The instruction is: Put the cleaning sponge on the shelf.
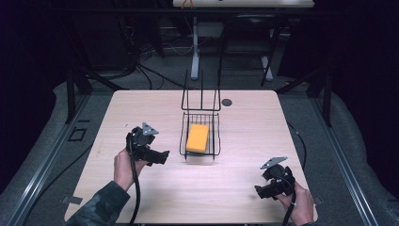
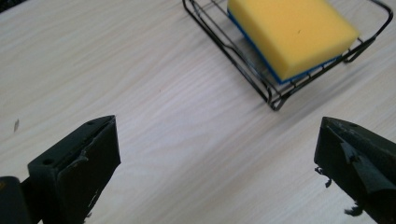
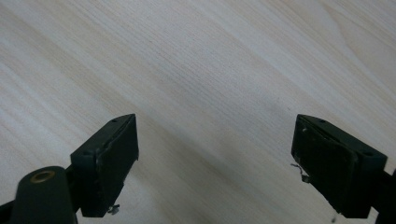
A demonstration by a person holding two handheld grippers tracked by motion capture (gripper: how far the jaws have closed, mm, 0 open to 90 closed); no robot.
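Our left hand-held gripper [image 2: 217, 154], wide and empty just beside the basket [image 2: 275, 95], could snag its wire instead of the sponge [image 2: 292, 35].

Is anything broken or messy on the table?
Nothing is spilled or askew. The yellow sponge lies flat in the wire basket. Only the pad on one jaw of the left gripper looks frayed, with bits peeling at its edge.
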